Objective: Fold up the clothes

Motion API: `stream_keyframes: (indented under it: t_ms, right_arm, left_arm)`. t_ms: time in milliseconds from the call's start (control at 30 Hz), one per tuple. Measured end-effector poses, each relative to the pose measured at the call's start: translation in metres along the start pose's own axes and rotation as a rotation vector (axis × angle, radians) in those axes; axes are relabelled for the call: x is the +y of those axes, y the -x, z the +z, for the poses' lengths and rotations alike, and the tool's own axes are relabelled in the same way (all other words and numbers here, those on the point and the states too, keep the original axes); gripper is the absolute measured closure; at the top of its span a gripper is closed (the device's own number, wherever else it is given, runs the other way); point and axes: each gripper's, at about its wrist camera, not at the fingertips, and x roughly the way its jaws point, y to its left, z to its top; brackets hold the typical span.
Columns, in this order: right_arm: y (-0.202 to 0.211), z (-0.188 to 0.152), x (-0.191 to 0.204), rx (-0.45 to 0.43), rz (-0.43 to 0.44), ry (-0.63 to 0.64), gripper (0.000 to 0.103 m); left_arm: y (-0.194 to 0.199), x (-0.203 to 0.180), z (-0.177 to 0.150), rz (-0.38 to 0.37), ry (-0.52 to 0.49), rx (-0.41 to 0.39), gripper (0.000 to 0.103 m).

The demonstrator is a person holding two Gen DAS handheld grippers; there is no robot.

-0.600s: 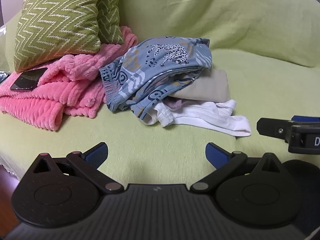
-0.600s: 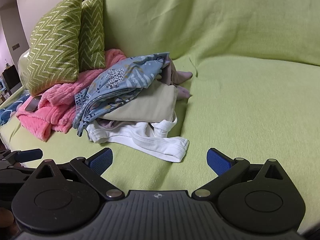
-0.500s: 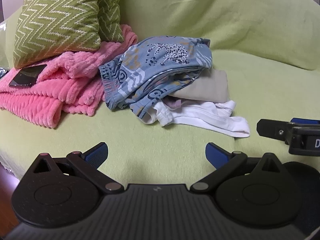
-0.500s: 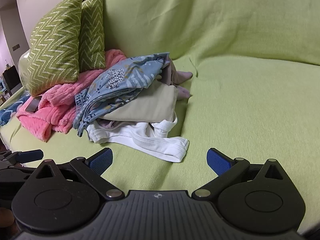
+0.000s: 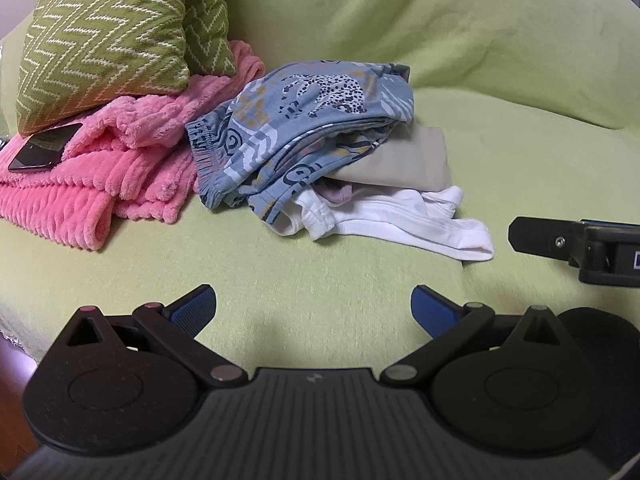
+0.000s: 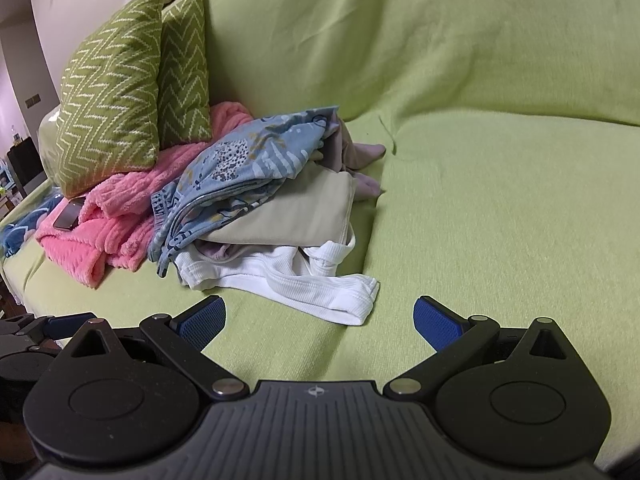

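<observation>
On the sofa (image 6: 500,220), the clothes pile (image 5: 320,140) is lying unfolded beside the pink blanket (image 5: 100,184). I am hovering my left gripper (image 5: 314,304) and right gripper (image 6: 320,316), jaws released and empty. Next: picking the white top (image 6: 320,280).

Green sofa cover (image 5: 500,160) fills the frame. Two zigzag cushions (image 5: 100,36) stand upper left. Dark phone (image 5: 44,146) lies at left edge, below the cushions.
</observation>
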Motion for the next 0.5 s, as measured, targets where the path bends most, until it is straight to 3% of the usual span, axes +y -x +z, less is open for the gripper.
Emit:
stream_keyframes:
  t_ms: [300,500]
  right_arm:
    - [-0.003,-0.003,-0.006,-0.009,0.020,-0.020,0.000]
    - [-0.003,-0.001,-0.006,-0.004,0.023,-0.023,0.000]
  left_arm:
    - [-0.003,0.011,0.001,-0.067,0.068,0.006,0.001]
    - [-0.006,0.013,0.002,0.000,-0.067,-0.030,0.001]
